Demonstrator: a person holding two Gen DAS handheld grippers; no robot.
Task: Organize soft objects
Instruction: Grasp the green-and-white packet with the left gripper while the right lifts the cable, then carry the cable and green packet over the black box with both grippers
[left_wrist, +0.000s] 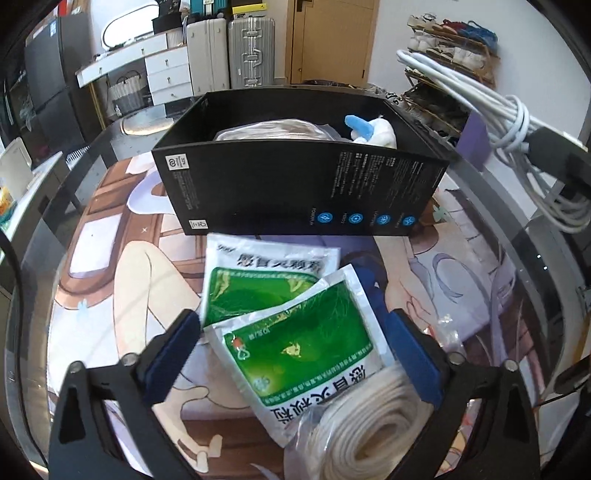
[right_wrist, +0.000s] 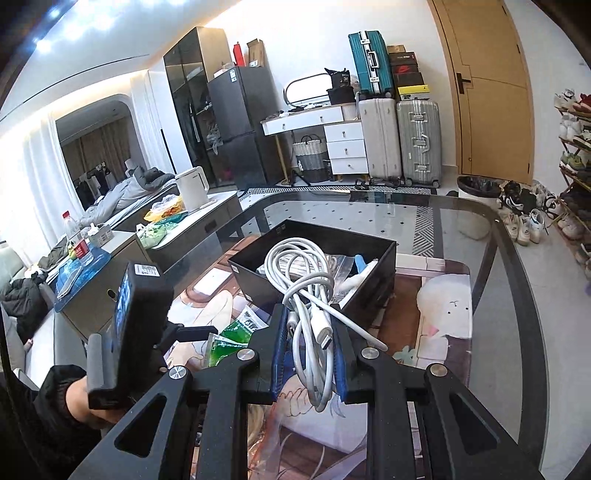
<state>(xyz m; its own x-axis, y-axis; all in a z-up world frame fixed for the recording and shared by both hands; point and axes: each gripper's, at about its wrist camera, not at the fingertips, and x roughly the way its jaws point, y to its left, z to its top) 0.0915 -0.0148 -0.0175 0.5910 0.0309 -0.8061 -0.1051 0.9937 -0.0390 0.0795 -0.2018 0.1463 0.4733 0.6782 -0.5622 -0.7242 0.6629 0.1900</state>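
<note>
The right hand-held gripper (right_wrist: 309, 350) is clamped on a coiled white cable (right_wrist: 308, 291), held above the black box (left_wrist: 295, 192) mid-worktop. The left hand-held gripper (left_wrist: 291, 332) stands wide, two green packets (left_wrist: 295, 332) lying untouched between its fingers beside the box.

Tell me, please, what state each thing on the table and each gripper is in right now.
Black box: open-topped, already holding a plush toy and a bagged item.
White cable: bundled, lifted off the table.
Right gripper: shut on the white cable.
Left gripper: open, astride the sachets, pads not pressing.
Two green sachets: sealed, overlapping, flat on the mat.
Cream strap coil: rolled, in clear wrap.
</note>
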